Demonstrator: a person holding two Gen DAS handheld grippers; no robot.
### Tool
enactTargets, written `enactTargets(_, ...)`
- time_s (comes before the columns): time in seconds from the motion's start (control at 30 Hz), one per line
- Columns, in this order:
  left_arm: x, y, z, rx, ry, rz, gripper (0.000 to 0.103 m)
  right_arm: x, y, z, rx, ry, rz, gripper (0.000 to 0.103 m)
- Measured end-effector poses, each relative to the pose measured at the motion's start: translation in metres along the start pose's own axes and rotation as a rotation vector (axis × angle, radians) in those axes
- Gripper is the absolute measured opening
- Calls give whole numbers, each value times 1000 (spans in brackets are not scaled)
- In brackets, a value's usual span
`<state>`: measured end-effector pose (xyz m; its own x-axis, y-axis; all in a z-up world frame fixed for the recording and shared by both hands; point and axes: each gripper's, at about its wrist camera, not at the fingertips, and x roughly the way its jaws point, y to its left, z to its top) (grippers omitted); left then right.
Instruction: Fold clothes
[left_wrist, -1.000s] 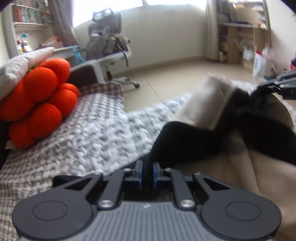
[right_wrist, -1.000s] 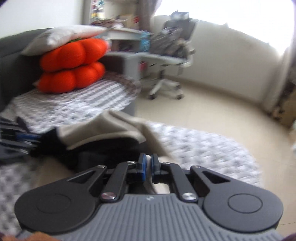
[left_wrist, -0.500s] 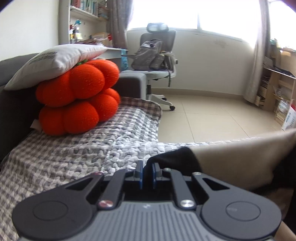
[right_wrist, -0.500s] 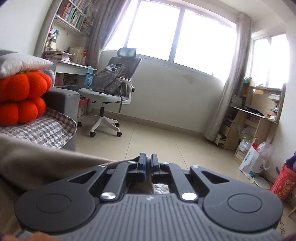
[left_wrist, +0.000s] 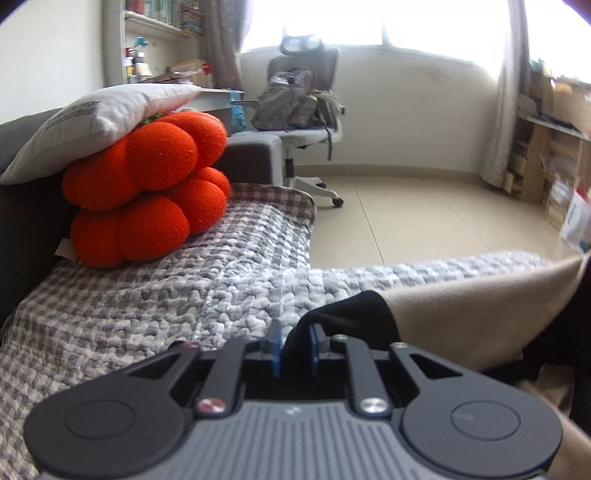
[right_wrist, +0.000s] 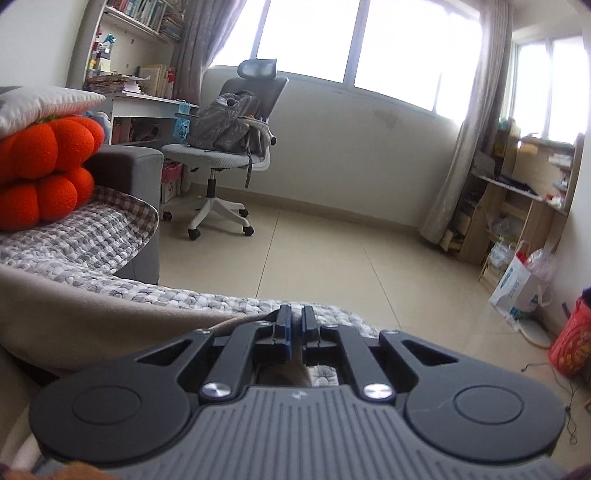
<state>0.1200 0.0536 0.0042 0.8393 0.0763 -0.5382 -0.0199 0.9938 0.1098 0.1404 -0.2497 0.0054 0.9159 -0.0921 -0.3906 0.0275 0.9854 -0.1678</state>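
Sofa cover (left_wrist: 155, 295): a grey-and-white checked quilt spread over the seat; it is the folding surface, and it looks soft and bumpy, so I judge a fold laid on it needs smoothing flat rather than simply being dropped
Garment (left_wrist: 480, 295): a beige piece of clothing with a black part, lying on the quilt at the right of the left wrist view and running across to the lower left of the right wrist view (right_wrist: 92, 317); its upper edge forms a long even ridge between the two grippers, which suggests a fold held taut from both ends
Orange cushion (left_wrist: 147, 192): stacked under a white pillow (left_wrist: 96, 122) at the far end of the seat, well apart from the cloth; no obstacle
Left gripper (left_wrist: 293, 341): its jaws are opening; the black corner of the garment (left_wrist: 347, 314) lies between them against the right pad, no longer squeezed from both sides
Right gripper (right_wrist: 294, 332): clenched on a thin beige edge of the garment, which shows in the narrow slot between the pads
Step in hand: by my reading, laying down the fold and releasing it, left end first
To do it well: keep the right end pinched and gently taut until the left corner rests flat on the layer beneath; draw the left gripper straight back so the pad does not drag the corner; then release the right end the same way
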Motion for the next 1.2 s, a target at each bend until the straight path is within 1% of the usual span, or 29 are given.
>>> enactTargets(0.07,2,-5,-3,50,6,22,45,4,1,-1,-1,34,7,7)
enactTargets(0.13,5,-8,-7,93,11,39,48,7,3,-4,-22,58,13,9)
enactTargets(0.2,8,-6,-8,91,28,36,55,0,9,-8,-69,37,29,15)
enactTargets(0.23,10,-5,-9,90,34,33,57,-4,12,-8,-80,26,55,16)
enactTargets(0.27,12,-5,-9,90,42,32,61,-9,14,-8,-92,15,82,19)
enactTargets(0.3,13,-5,-11,98,50,33,65,-13,17,-7,-104,5,110,37)
enactTargets(0.33,15,-7,-12,113,59,37,67,-16,20,-7,-113,-1,152,52)
enactTargets(0.37,16,-9,-14,135,64,45,73,-20,24,-9,-131,-8,192,75)
enactTargets(0.4,18,-11,-16,154,70,53,79,-23,30,-10,-163,-13,233,79)
enactTargets(0.47,21,-12,-20,173,84,65,82,-26,41,-16,-238,12,298,79)
enactTargets(0.53,25,-13,-23,192,98,77,82,-23,54,-25,-313,68,345,79)
enactTargets(0.57,27,-13,-25,201,106,82,82,-20,58,-30,-350,87,340,75)
enactTargets(0.63,30,-15,-28,220,120,88,82,-13,66,-38,-415,126,311,57)
enactTargets(0.67,32,-16,-29,232,127,92,82,-12,64,-38,-410,126,290,29)
enactTargets(0.7,33,-17,-31,243,134,101,82,-11,61,-38,-405,126,269,11)
enactTargets(0.73,35,-18,-32,250,144,111,82,-10,59,-37,-400,126,248,11)
enactTargets(0.77,37,-17,-34,256,153,121,79,-9,57,-37,-395,126,227,9)
enactTargets(0.8,37,-15,-34,249,161,123,61,-7,54,-37,-390,126,207,8)
enactTargets(0.83,37,-11,-32,220,167,110,49,-6,52,-36,-385,125,186,7)
enactTargets(0.87,36,-7,-30,191,172,96,29,-11,48,-33,-378,94,153,7)
enactTargets(0.9,35,-3,-29,164,175,84,17,-16,45,-30,-368,58,115,6)
enactTargets(0.97,30,2,-24,129,156,80,16,-26,37,-23,-348,-14,38,6)
enactTargets(1.1,17,5,-19,96,116,92,14,-39,17,-15,-268,-127,-67,6)
enactTargets(1.2,11,5,-15,77,90,97,14,-45,9,-13,-237,-217,-151,6)
